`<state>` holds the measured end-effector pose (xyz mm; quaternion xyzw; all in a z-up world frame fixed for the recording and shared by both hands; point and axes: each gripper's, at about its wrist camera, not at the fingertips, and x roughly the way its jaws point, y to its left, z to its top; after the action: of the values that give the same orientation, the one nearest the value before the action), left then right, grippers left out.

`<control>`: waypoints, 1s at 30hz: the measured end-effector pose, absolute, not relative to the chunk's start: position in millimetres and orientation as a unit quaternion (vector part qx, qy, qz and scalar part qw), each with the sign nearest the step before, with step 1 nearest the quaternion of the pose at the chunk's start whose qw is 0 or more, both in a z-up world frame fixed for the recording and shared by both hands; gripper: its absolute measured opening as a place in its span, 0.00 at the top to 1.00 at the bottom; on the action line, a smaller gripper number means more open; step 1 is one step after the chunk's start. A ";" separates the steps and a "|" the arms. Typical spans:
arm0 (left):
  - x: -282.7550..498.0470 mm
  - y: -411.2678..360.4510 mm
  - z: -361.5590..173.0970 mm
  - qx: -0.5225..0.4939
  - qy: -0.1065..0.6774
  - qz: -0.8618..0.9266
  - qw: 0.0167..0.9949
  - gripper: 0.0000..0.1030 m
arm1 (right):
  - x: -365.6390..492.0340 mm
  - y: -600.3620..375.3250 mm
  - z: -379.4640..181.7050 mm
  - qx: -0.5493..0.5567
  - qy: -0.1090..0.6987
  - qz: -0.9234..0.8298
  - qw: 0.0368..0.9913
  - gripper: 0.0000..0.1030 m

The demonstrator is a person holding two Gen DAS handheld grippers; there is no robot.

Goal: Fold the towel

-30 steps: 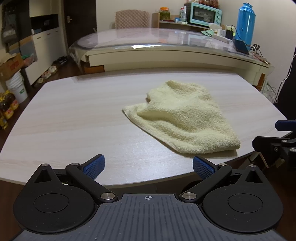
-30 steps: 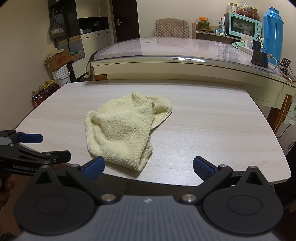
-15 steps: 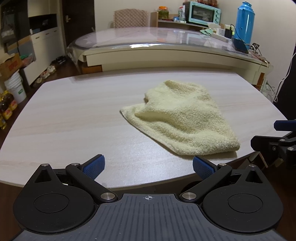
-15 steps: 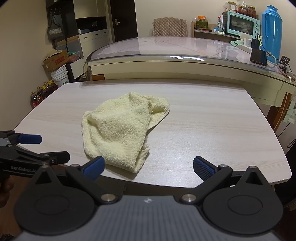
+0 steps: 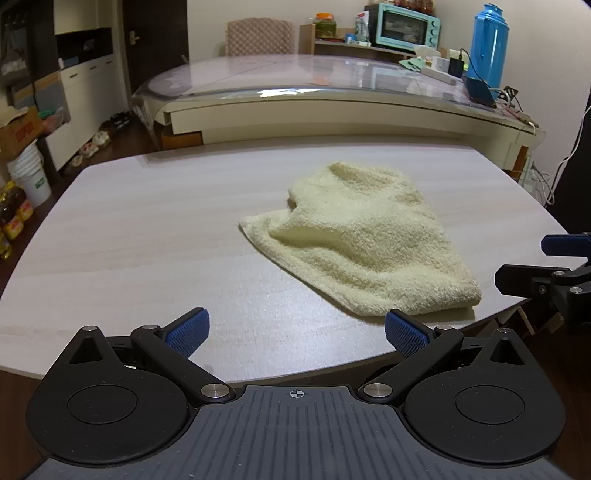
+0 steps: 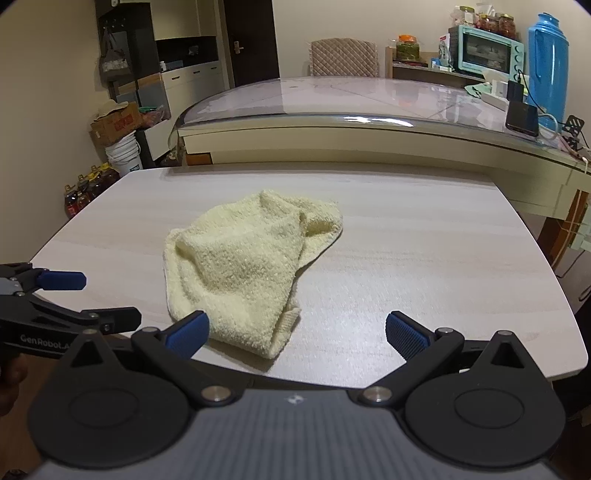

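Note:
A pale yellow terry towel (image 5: 364, 238) lies crumpled on the light wood table (image 5: 147, 236); in the right wrist view the towel (image 6: 240, 266) reaches close to the near edge of the table (image 6: 424, 251). My left gripper (image 5: 295, 332) is open and empty, over the near table edge, short of the towel. My right gripper (image 6: 295, 330) is open and empty, with its left fingertip (image 6: 186, 330) near the towel's front end. Each gripper shows at the side of the other's view, the right one (image 5: 554, 266) and the left one (image 6: 66, 299).
A glass-topped counter (image 5: 332, 85) stands behind the table with a blue thermos (image 5: 487, 44), a teal toaster oven (image 5: 406, 24) and cables. White buckets (image 5: 27, 173), bottles and boxes stand on the floor at the left. A quilted chair (image 6: 343, 57) stands at the back.
Both grippers have moved forward a little towards the towel and over the table edge. The towel has not moved. Both stay open.

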<state>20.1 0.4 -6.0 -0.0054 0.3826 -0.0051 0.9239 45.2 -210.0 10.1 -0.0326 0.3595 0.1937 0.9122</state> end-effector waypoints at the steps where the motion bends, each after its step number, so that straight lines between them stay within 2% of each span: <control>1: 21.3 1.2 -5.8 -0.005 0.382 -0.004 0.924 0.00 | 46.6 -209.6 10.3 -0.035 0.358 0.196 0.912 0.00; 20: 42.3 27.5 -9.7 -0.001 0.377 0.013 0.926 0.00 | 100.9 -189.7 20.2 -0.074 0.323 0.272 0.904 0.02; 30: 65.1 38.1 -8.1 -0.003 0.372 0.007 0.928 0.00 | 161.8 -198.0 21.0 -0.077 0.330 0.297 0.893 0.24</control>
<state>65.1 38.1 -8.1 -0.0030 0.3723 0.0069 0.9281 161.8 -198.0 21.0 -0.0774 0.3298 0.2966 0.8929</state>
